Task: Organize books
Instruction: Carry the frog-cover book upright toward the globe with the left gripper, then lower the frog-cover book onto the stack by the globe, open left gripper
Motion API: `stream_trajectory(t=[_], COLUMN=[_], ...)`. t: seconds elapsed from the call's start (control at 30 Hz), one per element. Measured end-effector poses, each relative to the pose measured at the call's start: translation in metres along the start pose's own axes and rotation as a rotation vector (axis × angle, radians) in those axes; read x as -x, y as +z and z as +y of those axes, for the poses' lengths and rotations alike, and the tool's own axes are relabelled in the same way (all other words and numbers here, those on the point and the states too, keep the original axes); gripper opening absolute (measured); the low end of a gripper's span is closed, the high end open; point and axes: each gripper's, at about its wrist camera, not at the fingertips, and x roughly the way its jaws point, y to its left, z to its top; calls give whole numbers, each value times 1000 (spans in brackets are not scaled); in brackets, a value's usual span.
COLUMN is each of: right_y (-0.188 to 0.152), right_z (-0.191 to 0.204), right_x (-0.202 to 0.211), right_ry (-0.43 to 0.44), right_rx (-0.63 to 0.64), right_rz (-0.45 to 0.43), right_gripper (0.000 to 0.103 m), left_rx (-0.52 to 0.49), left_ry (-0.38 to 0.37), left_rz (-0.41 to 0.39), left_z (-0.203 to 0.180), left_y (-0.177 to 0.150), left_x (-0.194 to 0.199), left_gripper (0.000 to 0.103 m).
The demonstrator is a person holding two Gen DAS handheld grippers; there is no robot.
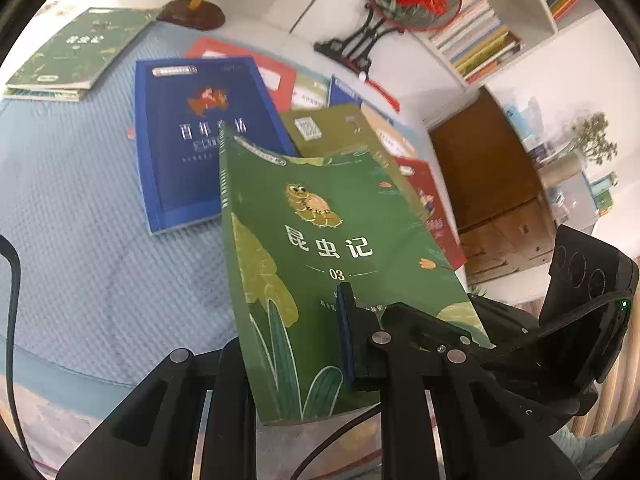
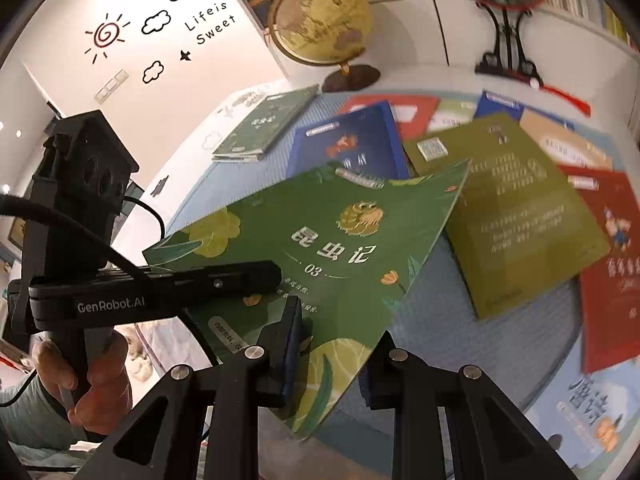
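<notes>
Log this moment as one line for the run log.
stage: lifting | left gripper: shut on green book | right gripper: shut on green book | book: tilted, above blue cloth | other books: scattered

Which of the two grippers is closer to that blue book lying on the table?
Left, by a little. The left gripper holds the green book's edge on the blue book's side; the right gripper clamps the opposite edge, farther off.

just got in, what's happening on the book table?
A person with a gripper in each hand has both the left gripper and the right gripper shut on one green book, holding it tilted above the blue cloth. Other books lie loose underneath, among them a blue book. A small stack of green books sits off by the globe.
</notes>
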Motion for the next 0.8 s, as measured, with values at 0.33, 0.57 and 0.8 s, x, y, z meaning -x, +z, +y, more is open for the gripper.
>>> stream_trajectory(t=[0.33, 0.57, 0.8], right_y=[88, 166, 228], right_z=[78, 143, 153], right_x=[-42, -127, -205], right_ry=[54, 51, 56], right_rx=[73, 90, -2], right_rz=[-78, -65, -38], right_gripper=[25, 27, 27], left_rx=[-12, -3, 7], left_ry=[19, 65, 64], left_rz=[-135, -155, -94], left_z=[75, 168, 238], left_y=[71, 139, 205], left_x=[72, 103, 82], left_gripper=[16, 16, 17])
